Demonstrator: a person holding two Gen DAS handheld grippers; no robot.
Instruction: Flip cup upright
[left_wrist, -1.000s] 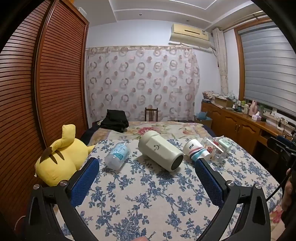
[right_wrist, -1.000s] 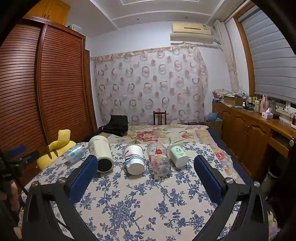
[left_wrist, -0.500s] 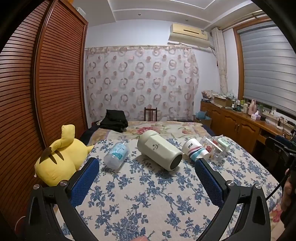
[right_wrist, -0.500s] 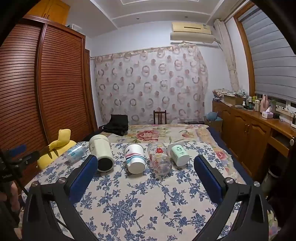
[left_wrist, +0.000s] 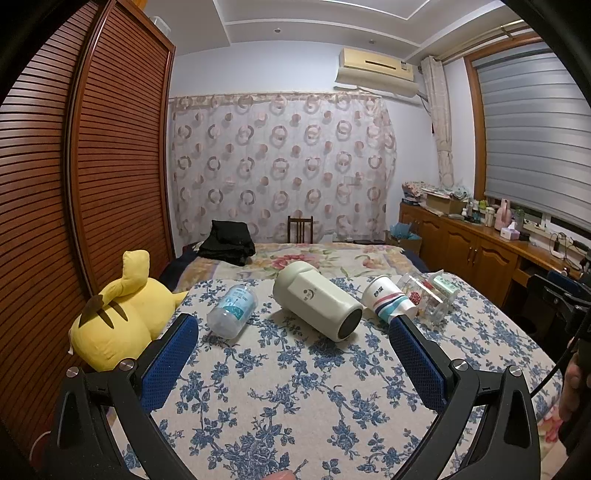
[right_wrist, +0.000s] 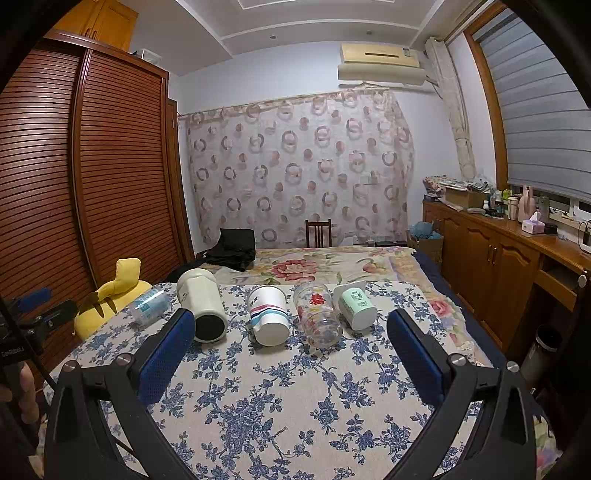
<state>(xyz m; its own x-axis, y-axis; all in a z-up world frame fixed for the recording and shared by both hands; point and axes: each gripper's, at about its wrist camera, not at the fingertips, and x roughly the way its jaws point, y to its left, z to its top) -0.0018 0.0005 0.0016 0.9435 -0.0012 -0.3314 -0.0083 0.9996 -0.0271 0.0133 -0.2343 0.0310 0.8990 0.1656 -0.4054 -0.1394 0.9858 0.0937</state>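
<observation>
A: Where do your grippers stand?

B: My left gripper (left_wrist: 291, 328) has its jaws spread wide with nothing between them, held above the floral cloth (left_wrist: 295, 398). My right gripper (right_wrist: 291, 321) is the same: jaws far apart, gripping nothing.

A: And the cups?

B: Five lie on their sides in a row across the far part of the cloth, all beyond my fingertips. From the right wrist I see, left to right, a clear bottle-like cup with a blue label (right_wrist: 149, 306), a cream tumbler (right_wrist: 201, 306) with its dark mouth toward me, a white paper cup with pink and teal stripes (right_wrist: 267, 314), a clear glass with red print (right_wrist: 319, 314) and a small mint-green cup (right_wrist: 356, 304).

A: Which ones fall between your jaws?

B: In the right view, the striped cup and the glass sit near the middle of the gap, ahead of the tips. In the left view, the cream tumbler (left_wrist: 317, 304) is central, well ahead of the tips. A yellow plush (left_wrist: 118, 317) sits at the left edge of the cloth.
</observation>
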